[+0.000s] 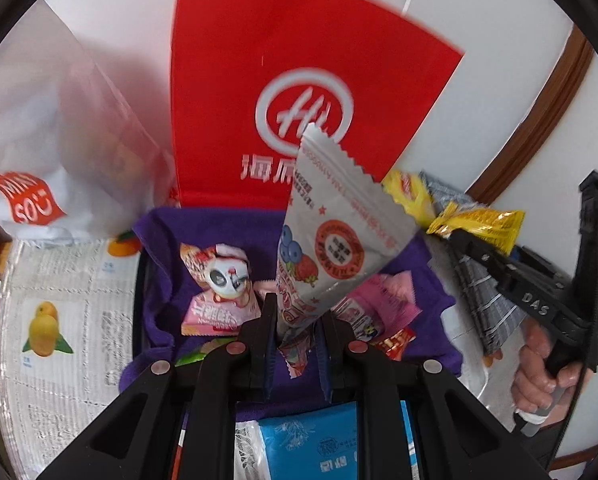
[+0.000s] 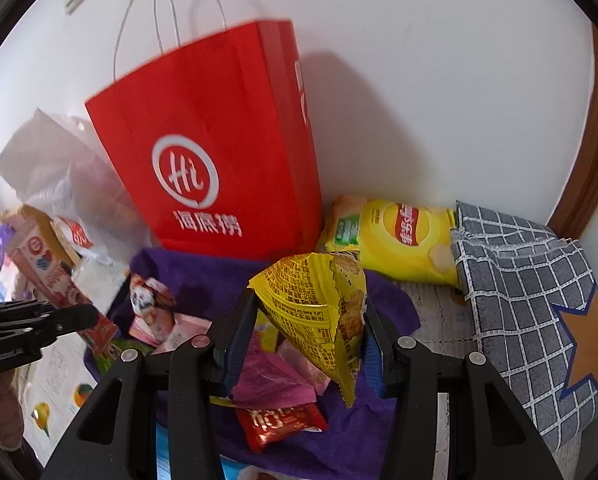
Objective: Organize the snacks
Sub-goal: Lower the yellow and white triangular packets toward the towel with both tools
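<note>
My left gripper [image 1: 297,326] is shut on the lower corner of a grey berry-print snack packet [image 1: 331,232], held up above the purple cloth [image 1: 167,240]. It also shows in the right wrist view [image 2: 55,276]. My right gripper [image 2: 305,336] is shut on a yellow snack packet [image 2: 319,304], lifted over the same cloth [image 2: 203,276]; it shows in the left wrist view [image 1: 483,224]. On the cloth lie a panda-print pink packet [image 1: 223,288], pink wafer packets [image 2: 275,376] and a small red packet [image 2: 281,422].
A red paper bag [image 2: 219,140] stands against the wall behind the cloth. A white plastic bag [image 1: 35,152] sits to its left. A yellow chip bag [image 2: 399,236] and a grey checked fabric bag [image 2: 531,300] lie right. A blue pack [image 1: 323,444] lies near me.
</note>
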The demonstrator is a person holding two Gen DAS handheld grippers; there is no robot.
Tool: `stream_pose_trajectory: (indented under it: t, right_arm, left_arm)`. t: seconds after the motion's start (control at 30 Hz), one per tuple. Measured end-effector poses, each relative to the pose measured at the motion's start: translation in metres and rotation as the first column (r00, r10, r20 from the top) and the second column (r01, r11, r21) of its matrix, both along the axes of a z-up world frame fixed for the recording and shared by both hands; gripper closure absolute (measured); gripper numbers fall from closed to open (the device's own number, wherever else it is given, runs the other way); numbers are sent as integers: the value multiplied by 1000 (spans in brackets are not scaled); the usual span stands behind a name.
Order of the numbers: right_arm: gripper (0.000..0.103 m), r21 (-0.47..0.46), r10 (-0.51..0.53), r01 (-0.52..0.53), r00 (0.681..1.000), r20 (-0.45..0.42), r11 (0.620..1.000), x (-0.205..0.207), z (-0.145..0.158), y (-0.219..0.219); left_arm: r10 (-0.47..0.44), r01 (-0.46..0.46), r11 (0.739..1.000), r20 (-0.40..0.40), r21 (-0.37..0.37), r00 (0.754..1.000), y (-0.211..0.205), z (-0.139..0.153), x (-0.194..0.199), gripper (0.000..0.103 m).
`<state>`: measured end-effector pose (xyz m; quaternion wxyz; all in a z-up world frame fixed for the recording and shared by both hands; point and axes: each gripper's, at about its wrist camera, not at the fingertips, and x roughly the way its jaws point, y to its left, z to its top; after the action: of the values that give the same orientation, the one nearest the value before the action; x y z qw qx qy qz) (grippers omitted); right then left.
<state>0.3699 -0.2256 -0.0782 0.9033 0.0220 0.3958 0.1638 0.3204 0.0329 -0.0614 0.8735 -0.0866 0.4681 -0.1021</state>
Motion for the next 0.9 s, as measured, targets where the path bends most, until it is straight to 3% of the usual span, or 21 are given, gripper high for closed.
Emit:
stream_pose_trajectory:
  t: [0.3, 0.9]
  right_arm:
    - [55, -52, 37, -40, 997, -68, 998, 13, -27, 8]
    - [55, -103, 75, -91, 986, -149, 991, 21, -57, 34]
  left_arm:
    - [-19, 18, 1000, -110, -10, 994, -10, -37, 15, 87]
    - [-9, 10, 1000, -152, 4, 988, -10, -56, 25, 85]
